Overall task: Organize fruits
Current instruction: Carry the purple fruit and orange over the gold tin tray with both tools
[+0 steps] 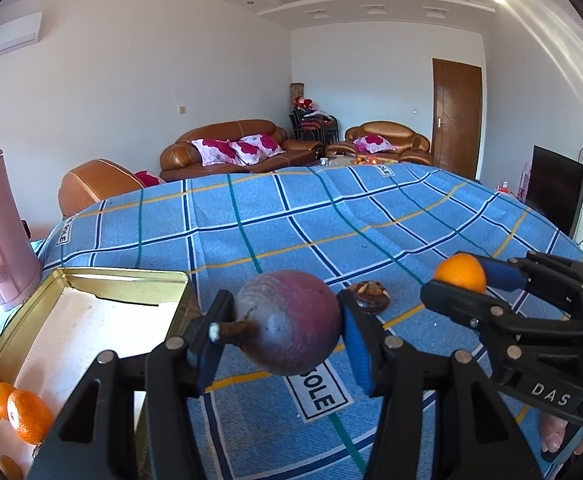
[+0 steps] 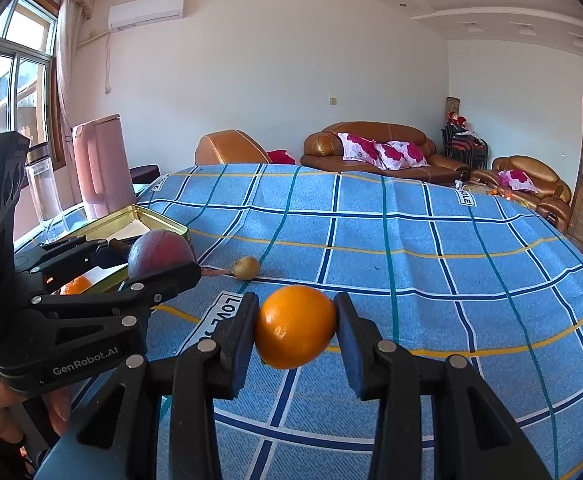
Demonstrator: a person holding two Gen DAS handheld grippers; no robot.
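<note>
Left hand-held gripper (image 1: 287, 330) clenched on a purple-red fruit (image 1: 291, 322), lower centre of the left wrist view, above the blue checked cloth (image 1: 331, 216) and just right of the gold tin (image 1: 91, 304) holding oranges (image 1: 29, 416). Right hand-held gripper (image 2: 296, 326) grasps an orange (image 2: 295, 326), lower centre of the right wrist view. A kiwi (image 2: 246, 267) lies on the cloth, centre left.

A home living room: leather sofas (image 2: 379, 148) with floral cushions, curtained window (image 2: 15, 68), wall air conditioner (image 2: 145, 11)
</note>
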